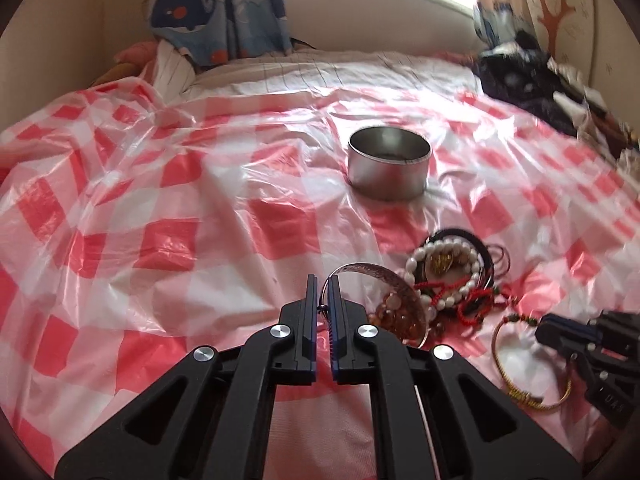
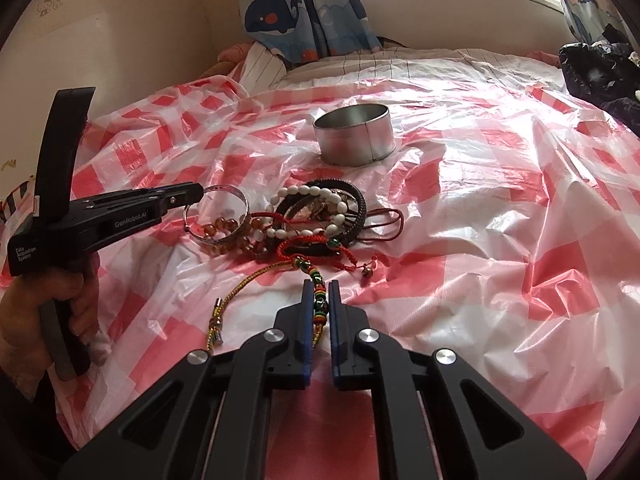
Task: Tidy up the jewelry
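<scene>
Left wrist view: the left gripper has its jaws drawn narrow and pinched on the rim of a silver bangle, which tilts up out of the jewelry heap lying at about 3 o'clock of the fingertips. In the heap a white bead bracelet rings some gold pieces, with red cords and amber beads beneath. A round metal tin, open-topped, stands well apart at 1 o'clock on the red-and-white checked plastic sheet. At the right edge, near 3 o'clock, the right gripper meets a gold cord bracelet.

Right wrist view: the right gripper is closed narrow on the gold cord bracelet at its coloured bead section; the cord's loose end trails toward 8 o'clock. The left gripper, held in a hand at 9 o'clock, grips the silver bangle at its rim. The heap sits at 12 o'clock, the tin beyond it.
</scene>
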Demonstrator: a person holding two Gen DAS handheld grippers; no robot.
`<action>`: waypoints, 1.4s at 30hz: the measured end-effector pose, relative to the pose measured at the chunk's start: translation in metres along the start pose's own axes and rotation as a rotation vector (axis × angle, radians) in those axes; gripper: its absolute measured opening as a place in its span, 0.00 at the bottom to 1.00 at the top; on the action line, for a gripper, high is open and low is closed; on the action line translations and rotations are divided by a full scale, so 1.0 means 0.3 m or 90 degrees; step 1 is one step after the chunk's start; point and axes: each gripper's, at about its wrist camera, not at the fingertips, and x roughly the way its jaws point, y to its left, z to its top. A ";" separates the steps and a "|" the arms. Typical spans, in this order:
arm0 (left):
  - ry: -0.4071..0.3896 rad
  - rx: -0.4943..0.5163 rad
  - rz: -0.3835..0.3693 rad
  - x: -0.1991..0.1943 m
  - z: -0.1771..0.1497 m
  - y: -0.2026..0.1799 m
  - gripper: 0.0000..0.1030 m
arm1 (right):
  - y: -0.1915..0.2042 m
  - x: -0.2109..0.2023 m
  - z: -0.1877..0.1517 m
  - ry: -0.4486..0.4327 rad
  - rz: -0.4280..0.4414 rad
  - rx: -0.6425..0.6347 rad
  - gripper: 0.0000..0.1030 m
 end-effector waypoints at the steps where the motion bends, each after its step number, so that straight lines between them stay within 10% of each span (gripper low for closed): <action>1: 0.002 -0.007 -0.004 0.000 0.003 0.011 0.04 | 0.003 0.000 0.001 -0.002 0.000 -0.002 0.07; 16: 0.096 0.008 0.010 0.114 -0.051 -0.008 0.09 | 0.015 0.040 -0.014 0.030 -0.020 -0.013 0.36; 22: 0.093 0.016 0.017 0.115 -0.052 -0.024 0.05 | 0.025 0.045 -0.018 0.031 -0.012 -0.028 0.06; 42: 0.095 0.015 0.015 0.114 -0.050 -0.026 0.05 | 0.006 0.016 -0.008 -0.007 0.005 0.000 0.06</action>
